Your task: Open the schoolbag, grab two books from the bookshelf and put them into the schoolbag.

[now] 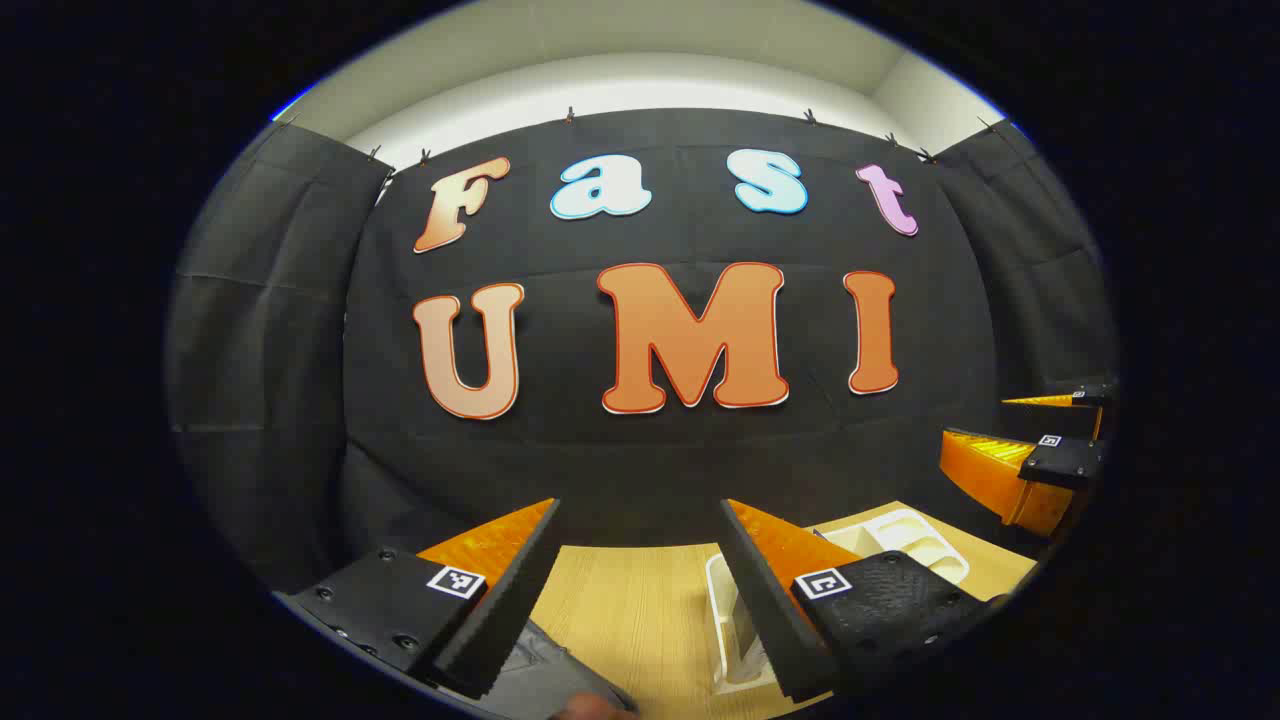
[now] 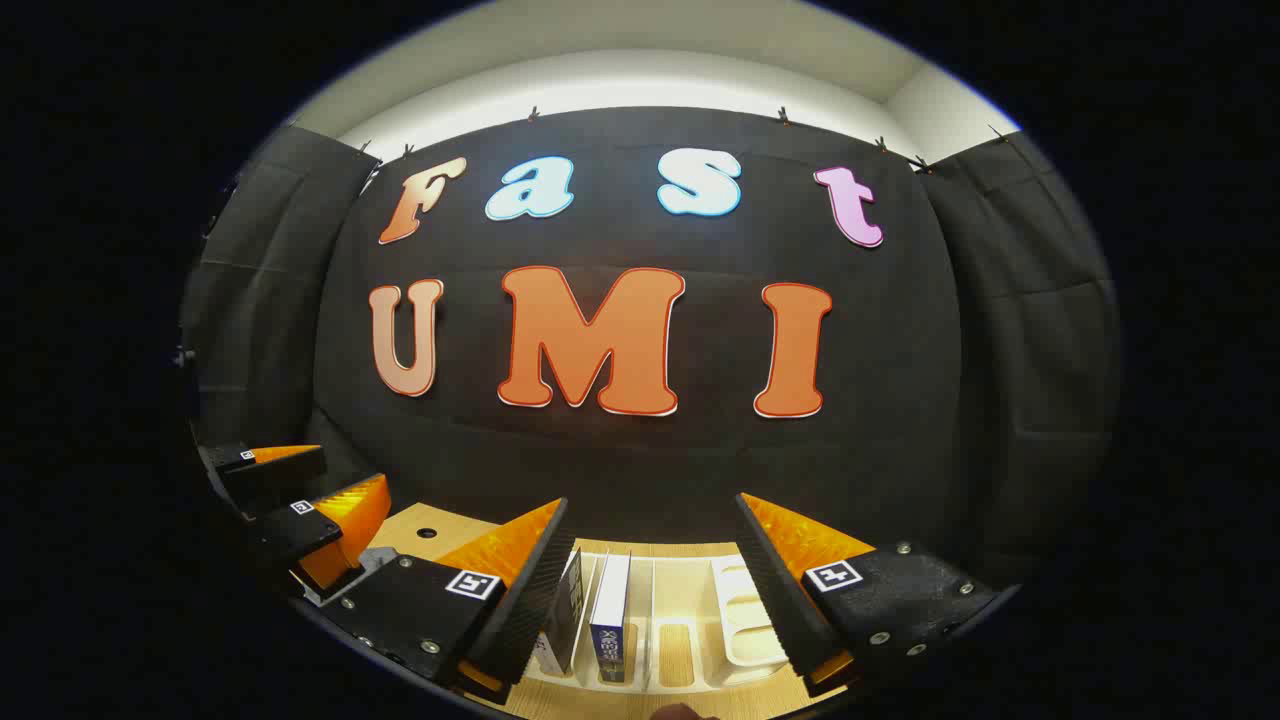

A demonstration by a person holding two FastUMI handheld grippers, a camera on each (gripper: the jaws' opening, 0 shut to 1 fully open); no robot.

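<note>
Between your right gripper's (image 2: 650,560) spread jaws stand two books (image 2: 608,625) in the bookshelf (image 2: 745,630); left gripper (image 1: 640,560) gapes over the unopened schoolbag (image 1: 545,670). Open it first.

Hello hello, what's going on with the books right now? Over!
Left gripper open, empty. Right gripper open, empty, above the white slotted plastic bookshelf. Two upright books in the rack, untouched. Nothing blocking them.

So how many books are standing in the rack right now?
2. Both stand upright in the rack, between the right gripper's fingers: one book beside the left finger, the other book right next to it. More may be hidden.
</note>
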